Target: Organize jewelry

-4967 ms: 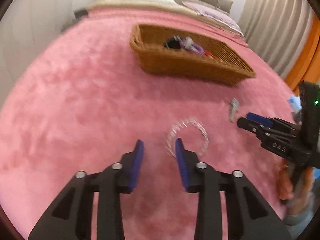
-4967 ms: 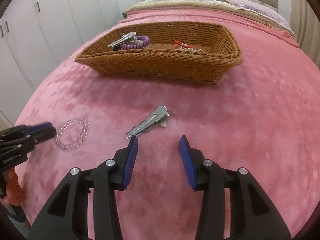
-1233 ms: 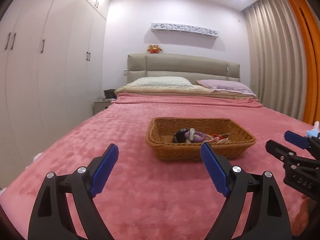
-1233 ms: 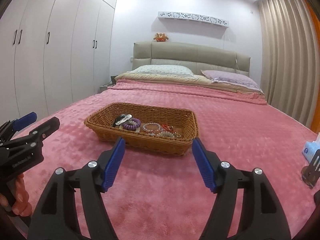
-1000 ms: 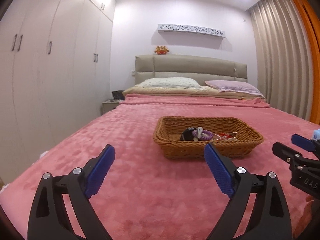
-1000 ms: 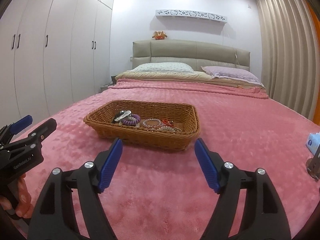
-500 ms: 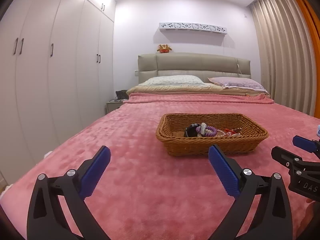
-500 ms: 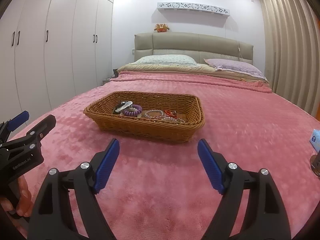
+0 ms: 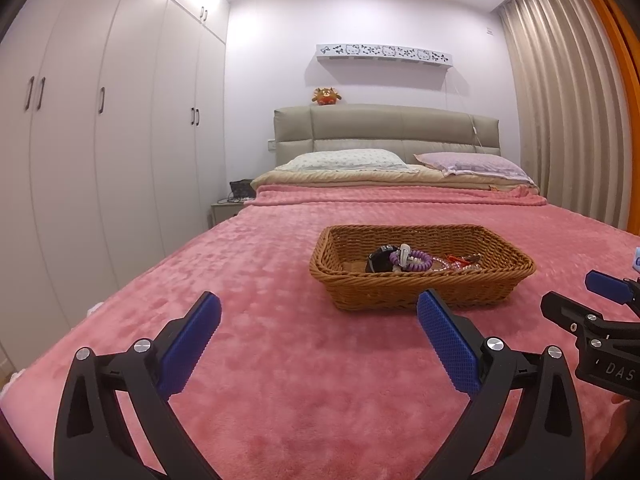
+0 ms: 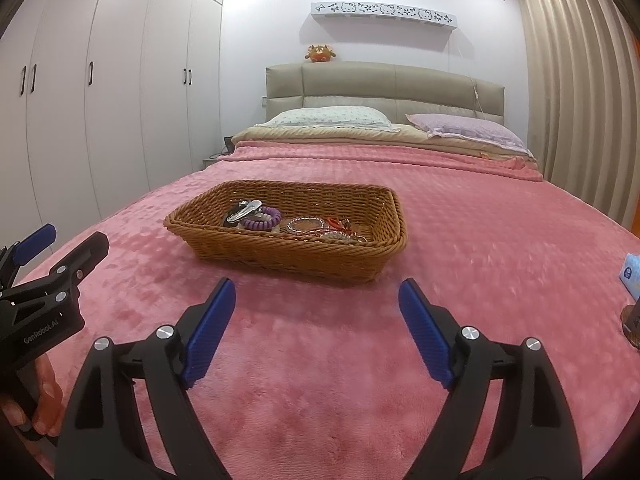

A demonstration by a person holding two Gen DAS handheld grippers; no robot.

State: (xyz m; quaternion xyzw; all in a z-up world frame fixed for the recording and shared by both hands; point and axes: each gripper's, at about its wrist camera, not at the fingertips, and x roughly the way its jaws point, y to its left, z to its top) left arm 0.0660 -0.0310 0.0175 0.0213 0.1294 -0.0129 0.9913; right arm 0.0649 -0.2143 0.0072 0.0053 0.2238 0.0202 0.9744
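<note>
Pink bed (image 10: 480,240) — wicker basket (image 10: 288,254).

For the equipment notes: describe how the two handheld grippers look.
Both match. The left gripper and right gripper have matte black angular plastic fingers with silver screw heads and blue ribbed pads. Seen from the side, one body reads "GenRobot.AI", the other "DAS" in white. No cables or sleeves show.

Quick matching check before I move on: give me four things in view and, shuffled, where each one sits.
Things:
1. purple coil hair tie
2. orange plush toy
3. wicker basket
4. lilac pillow

Places:
A. on top of the headboard
B. on the pink blanket
C. at the head of the bed, right side
D. inside the basket

Pairs: 1-D, 2-A, 3-B, 4-C
</note>
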